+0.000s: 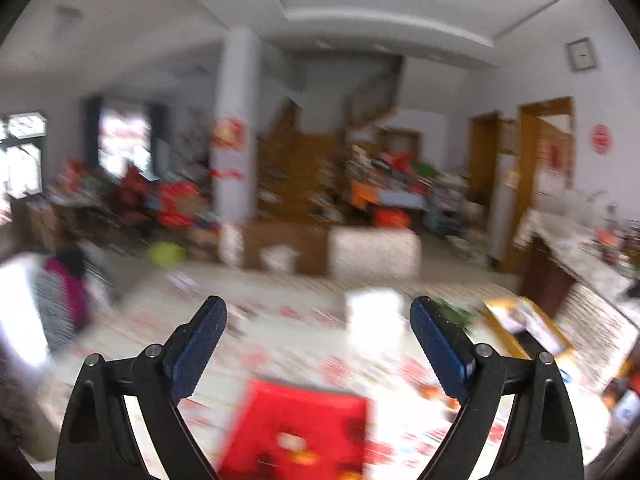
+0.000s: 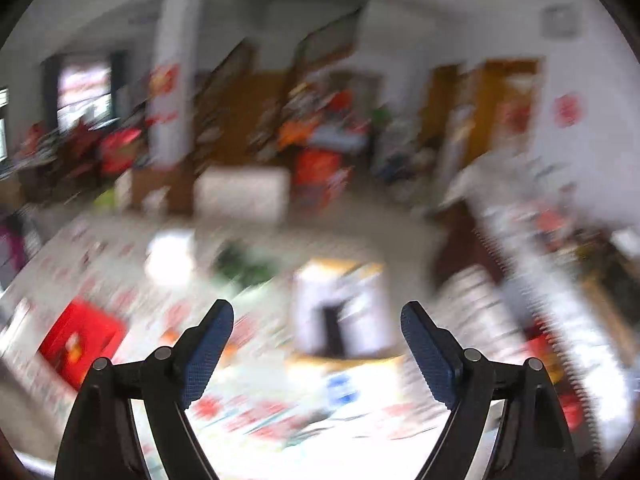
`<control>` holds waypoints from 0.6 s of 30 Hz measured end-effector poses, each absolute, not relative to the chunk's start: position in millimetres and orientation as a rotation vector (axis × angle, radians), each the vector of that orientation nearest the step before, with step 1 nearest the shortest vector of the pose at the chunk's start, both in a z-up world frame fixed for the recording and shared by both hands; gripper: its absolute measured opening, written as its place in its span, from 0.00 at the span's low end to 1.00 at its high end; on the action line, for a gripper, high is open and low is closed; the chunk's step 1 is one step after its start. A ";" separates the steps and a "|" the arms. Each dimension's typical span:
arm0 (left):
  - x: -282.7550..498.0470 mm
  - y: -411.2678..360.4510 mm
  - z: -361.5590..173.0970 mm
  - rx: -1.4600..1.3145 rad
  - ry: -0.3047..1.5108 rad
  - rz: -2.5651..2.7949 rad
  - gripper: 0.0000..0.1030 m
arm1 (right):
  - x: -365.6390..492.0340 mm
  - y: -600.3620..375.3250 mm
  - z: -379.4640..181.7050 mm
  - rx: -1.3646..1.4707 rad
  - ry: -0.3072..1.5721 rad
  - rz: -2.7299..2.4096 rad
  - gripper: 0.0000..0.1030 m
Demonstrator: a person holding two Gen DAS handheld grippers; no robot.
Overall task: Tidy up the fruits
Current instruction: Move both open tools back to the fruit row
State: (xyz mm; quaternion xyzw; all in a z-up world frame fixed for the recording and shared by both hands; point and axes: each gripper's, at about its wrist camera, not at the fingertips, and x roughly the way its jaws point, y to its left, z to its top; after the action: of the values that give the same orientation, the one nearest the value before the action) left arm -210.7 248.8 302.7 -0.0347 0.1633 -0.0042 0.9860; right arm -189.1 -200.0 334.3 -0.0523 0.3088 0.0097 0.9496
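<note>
Cluttered and motion-blurred, the room behind our table shows a white pillar (image 1: 236,120), wooden doors (image 1: 544,152) along the right wall and a clock (image 1: 580,54) high above them. We hold both tools over a table covered with a white cloth printed in red (image 1: 288,320). Our left gripper (image 1: 318,344) has its blue-padded fingers (image 1: 200,348) spread wide with nothing between them; just beyond and below it a red box (image 1: 300,428) lies on the cloth. Farther back stands a white object (image 1: 374,312), with something green (image 1: 456,312) beside it and a yellow-edged box (image 1: 528,328) lying tilted toward the right. Small orange patches (image 1: 436,394) beside our left gripper's right finger may be fruit, but the blur stops us from saying so. Our right gripper (image 2: 316,344) is likewise wide open and holds nothing. Through its fingers we see the yellow-edged box (image 2: 344,308) straight ahead, the red box (image 2: 80,340) off to the left, the white object (image 2: 170,256) and the green shape (image 2: 244,264) behind. A small blue-and-white item (image 2: 340,388) lies on the cloth between the right gripper's fingers, too smeared to name. We cannot pick out any fruit with certainty in either view.
</note>
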 end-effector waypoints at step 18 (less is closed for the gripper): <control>-60.7 86.7 45.4 -0.159 0.827 -0.353 0.57 | -35.1 -127.0 31.5 -0.052 0.906 0.277 0.63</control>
State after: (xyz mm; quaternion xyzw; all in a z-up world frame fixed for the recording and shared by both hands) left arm -60.7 86.7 45.4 -0.0768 0.3993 -0.1705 0.8975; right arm -35.1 -127.0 31.5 -0.0249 0.4361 0.1335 0.8896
